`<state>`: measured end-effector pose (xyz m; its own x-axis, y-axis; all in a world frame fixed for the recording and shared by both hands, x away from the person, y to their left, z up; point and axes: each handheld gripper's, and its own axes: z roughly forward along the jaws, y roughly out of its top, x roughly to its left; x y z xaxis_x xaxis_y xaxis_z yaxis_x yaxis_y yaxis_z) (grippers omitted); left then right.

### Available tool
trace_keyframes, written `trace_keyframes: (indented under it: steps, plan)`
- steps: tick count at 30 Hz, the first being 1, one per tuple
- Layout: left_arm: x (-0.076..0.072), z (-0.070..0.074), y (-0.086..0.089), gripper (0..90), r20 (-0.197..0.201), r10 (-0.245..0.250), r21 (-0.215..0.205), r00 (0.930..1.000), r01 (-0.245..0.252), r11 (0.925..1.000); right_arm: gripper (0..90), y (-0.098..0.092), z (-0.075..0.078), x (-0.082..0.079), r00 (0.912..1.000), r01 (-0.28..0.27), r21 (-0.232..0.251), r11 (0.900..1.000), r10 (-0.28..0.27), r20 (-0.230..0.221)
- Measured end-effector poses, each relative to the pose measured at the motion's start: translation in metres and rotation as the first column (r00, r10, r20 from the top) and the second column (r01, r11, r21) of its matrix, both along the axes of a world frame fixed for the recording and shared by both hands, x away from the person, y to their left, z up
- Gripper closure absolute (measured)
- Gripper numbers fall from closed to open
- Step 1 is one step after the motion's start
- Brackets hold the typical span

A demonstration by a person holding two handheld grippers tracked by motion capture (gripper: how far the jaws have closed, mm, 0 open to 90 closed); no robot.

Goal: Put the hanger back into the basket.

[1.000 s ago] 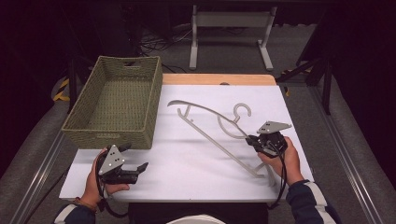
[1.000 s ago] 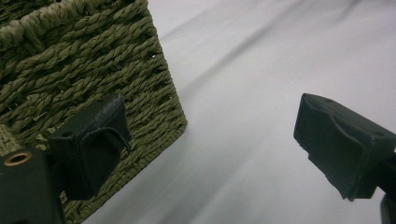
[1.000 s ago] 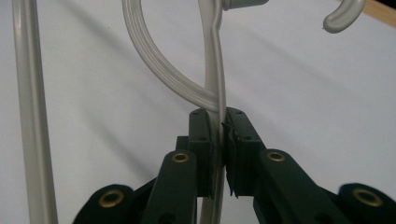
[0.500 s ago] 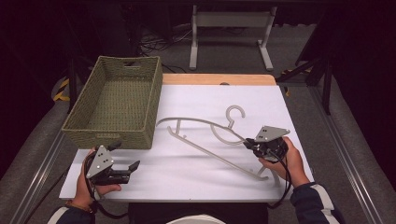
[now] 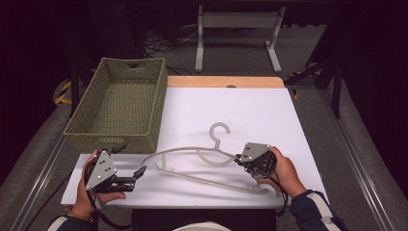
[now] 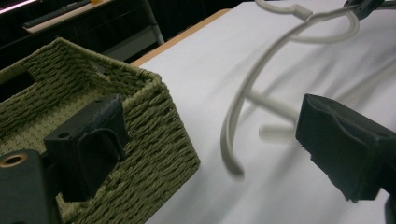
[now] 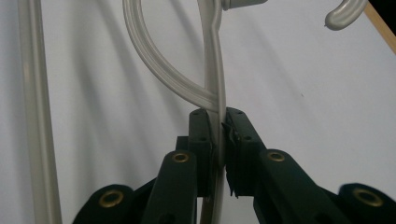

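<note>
A pale plastic coat hanger lies across the near middle of the white table top, with its hook pointing away from me. My right gripper is shut on the hanger's right arm. In the right gripper view the jaws pinch that arm just below where a curved loop joins it. My left gripper stands open near the front left, by the basket's corner. In the left gripper view, the hanger's left end floats between and beyond the wide-spread jaws of the left gripper, touching neither.
A green woven basket stands at the back left with nothing in it; its near corner is close to my left jaw. A wooden strip edges the table's far side, and a metal stand is on the floor beyond.
The right gripper has dragged the hanger left and toward me, swinging its left end down toward the left gripper. The left gripper has lifted a little near the basket's corner.
</note>
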<state>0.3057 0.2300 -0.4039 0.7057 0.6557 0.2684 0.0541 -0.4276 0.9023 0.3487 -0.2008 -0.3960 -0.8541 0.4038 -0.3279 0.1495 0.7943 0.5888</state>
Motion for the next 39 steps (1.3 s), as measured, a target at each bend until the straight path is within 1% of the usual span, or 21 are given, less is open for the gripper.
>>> trace_keyframes:
  steps: [1,2,4,6,7,10,12,14,17,19,20,21,24,25,26,28,30,33,35,38,39]
  plan:
    - [0.001,0.000,-0.004,11.5,-0.012,-0.011,0.010,0.9999,0.011,0.9999,82.3,0.005,-0.001,0.000,1.0000,-0.008,-0.007,1.000,0.008,-0.001]
    - [0.004,-0.002,-0.014,12.1,-0.027,-0.043,0.045,0.9987,0.044,0.9980,82.3,0.010,-0.002,0.001,0.9998,-0.018,-0.015,1.000,0.018,-0.007]
    - [0.005,-0.003,-0.017,15.6,-0.032,-0.046,0.063,0.9984,0.048,0.9969,82.3,0.020,-0.004,0.002,0.9992,-0.040,-0.033,0.999,0.040,-0.008]
    - [0.009,-0.006,-0.028,15.9,-0.043,-0.039,0.126,0.9983,0.044,0.9911,82.3,0.025,-0.004,0.002,0.9990,-0.045,-0.042,0.998,0.045,-0.007]
    - [0.012,-0.007,-0.033,16.6,-0.065,-0.048,0.143,0.9967,0.057,0.9881,82.3,0.031,-0.005,0.003,0.9985,-0.055,-0.056,0.997,0.055,-0.008]
    - [0.020,-0.013,-0.044,20.1,-0.109,-0.052,0.187,0.9927,0.072,0.9797,82.3,0.044,-0.007,0.006,0.9971,-0.076,-0.080,0.994,0.076,-0.011]
    - [0.027,-0.018,-0.051,21.7,-0.138,-0.047,0.228,0.9894,0.077,0.9706,82.3,0.053,-0.008,0.008,0.9966,-0.083,-0.089,0.993,0.082,-0.006]
    - [0.030,-0.020,-0.053,23.2,-0.154,-0.045,0.236,0.9871,0.081,0.9684,82.2,0.060,-0.009,0.009,0.9959,-0.090,-0.093,0.992,0.089,-0.011]
    - [0.038,-0.025,-0.062,30.1,-0.188,-0.035,0.302,0.9815,0.092,0.9488,82.3,0.066,-0.009,0.011,0.9951,-0.099,-0.100,0.990,0.099,-0.006]
    - [0.041,-0.027,-0.069,37.8,-0.196,-0.044,0.352,0.9796,0.112,0.9292,82.2,0.069,-0.009,0.011,0.9949,-0.100,-0.108,0.989,0.100,-0.004]
    - [0.041,-0.028,-0.073,44.7,-0.197,-0.033,0.370,0.9798,0.106,0.9230,82.2,0.071,-0.009,0.011,0.9940,-0.109,-0.110,0.988,0.109,-0.001]
    - [0.043,-0.028,-0.076,48.4,-0.192,-0.025,0.396,0.9810,0.101,0.9127,82.2,0.072,-0.008,0.011,0.9935,-0.113,-0.113,0.987,0.114,0.000]
    - [0.044,-0.029,-0.083,59.5,-0.196,-0.019,0.426,0.9804,0.102,0.8990,82.2,0.075,-0.006,0.009,0.9925,-0.120,-0.121,0.985,0.122,0.011]
    - [0.045,-0.029,-0.085,64.0,-0.186,-0.026,0.435,0.9823,0.105,0.8944,82.2,0.076,-0.006,0.009,0.9914,-0.128,-0.126,0.984,0.131,0.011]
    - [0.045,-0.028,-0.086,67.1,-0.181,-0.018,0.431,0.9833,0.096,0.8972,82.2,0.076,-0.005,0.009,0.9915,-0.125,-0.133,0.983,0.128,0.019]
    - [0.045,-0.028,-0.088,73.6,-0.187,-0.019,0.440,0.9823,0.101,0.8924,82.2,0.077,-0.005,0.008,0.9921,-0.116,-0.149,0.982,0.122,0.031]
    - [0.047,-0.028,-0.090,74.9,-0.178,-0.023,0.454,0.9837,0.103,0.8851,82.2,0.078,-0.005,0.009,0.9920,-0.116,-0.154,0.981,0.122,0.032]
    - [0.049,-0.028,-0.092,75.0,-0.183,-0.022,0.454,0.9829,0.104,0.8850,82.1,0.079,-0.004,0.008,0.9926,-0.107,-0.157,0.982,0.115,0.040]
    - [0.050,-0.027,-0.094,75.6,-0.181,-0.013,0.474,0.9835,0.099,0.8748,82.2,0.079,-0.003,0.009,0.9921,-0.108,-0.159,0.981,0.117,0.047]
    - [0.050,-0.027,-0.098,74.7,-0.172,0.008,0.483,0.9851,0.077,0.8721,82.1,0.079,-0.001,0.009,0.9911,-0.111,-0.170,0.979,0.122,0.054]
    - [0.051,-0.027,-0.099,73.9,-0.167,0.006,0.490,0.9860,0.077,0.8685,82.1,0.078,0.000,0.009,0.9910,-0.111,-0.160,0.981,0.121,0.057]
